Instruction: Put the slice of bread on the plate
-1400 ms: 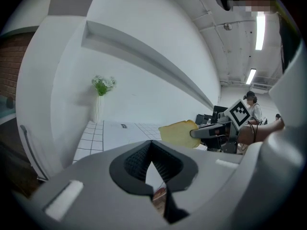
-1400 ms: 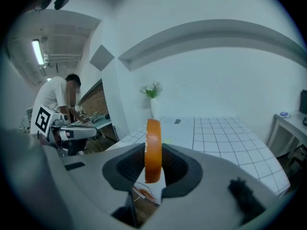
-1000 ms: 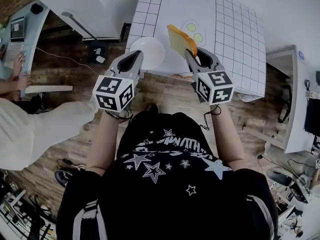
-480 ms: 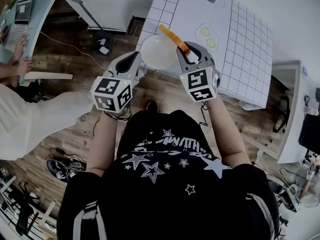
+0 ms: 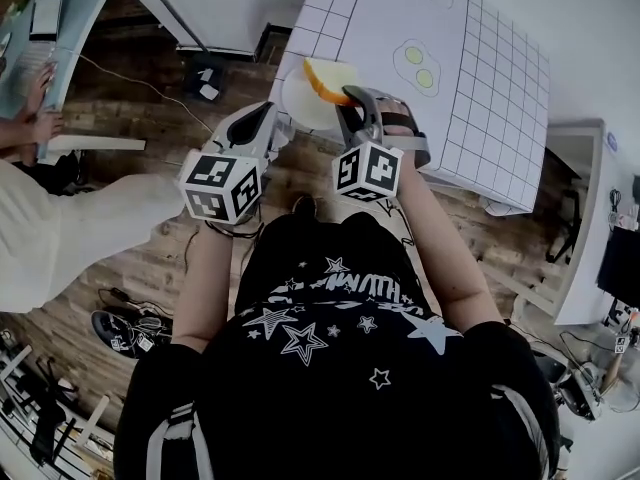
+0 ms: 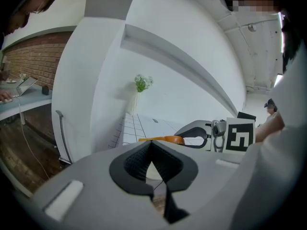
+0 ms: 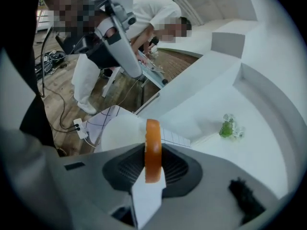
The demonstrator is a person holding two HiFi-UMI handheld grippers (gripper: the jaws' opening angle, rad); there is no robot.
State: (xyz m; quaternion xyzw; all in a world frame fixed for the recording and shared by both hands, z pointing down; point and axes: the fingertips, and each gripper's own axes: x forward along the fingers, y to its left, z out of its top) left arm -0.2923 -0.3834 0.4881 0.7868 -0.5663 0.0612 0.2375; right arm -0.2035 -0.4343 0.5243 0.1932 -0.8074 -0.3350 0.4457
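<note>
The slice of bread (image 5: 322, 76), pale with an orange crust, hangs flat over the right part of the white plate (image 5: 296, 106) at the table's near left corner. My right gripper (image 5: 350, 98) is shut on its near edge. In the right gripper view the bread (image 7: 153, 147) shows edge-on between the pads, with the plate (image 7: 120, 131) just beyond. My left gripper (image 5: 275, 118) is shut, nothing seen between its jaws, its tip close by the plate's near left rim. From the left gripper view (image 6: 152, 145) the bread's crust (image 6: 160, 139) peeks above the jaws.
The white table has a grid mat (image 5: 490, 78) and a fried-egg figure (image 5: 418, 63) to the right of the plate. A small green plant (image 7: 229, 127) stands farther back. A person in white (image 5: 60, 238) is at the left, over the wooden floor.
The right gripper has rolled and come left and down, so the bread has turned from upright to flat over the plate. The left gripper has shifted slightly toward the plate.
</note>
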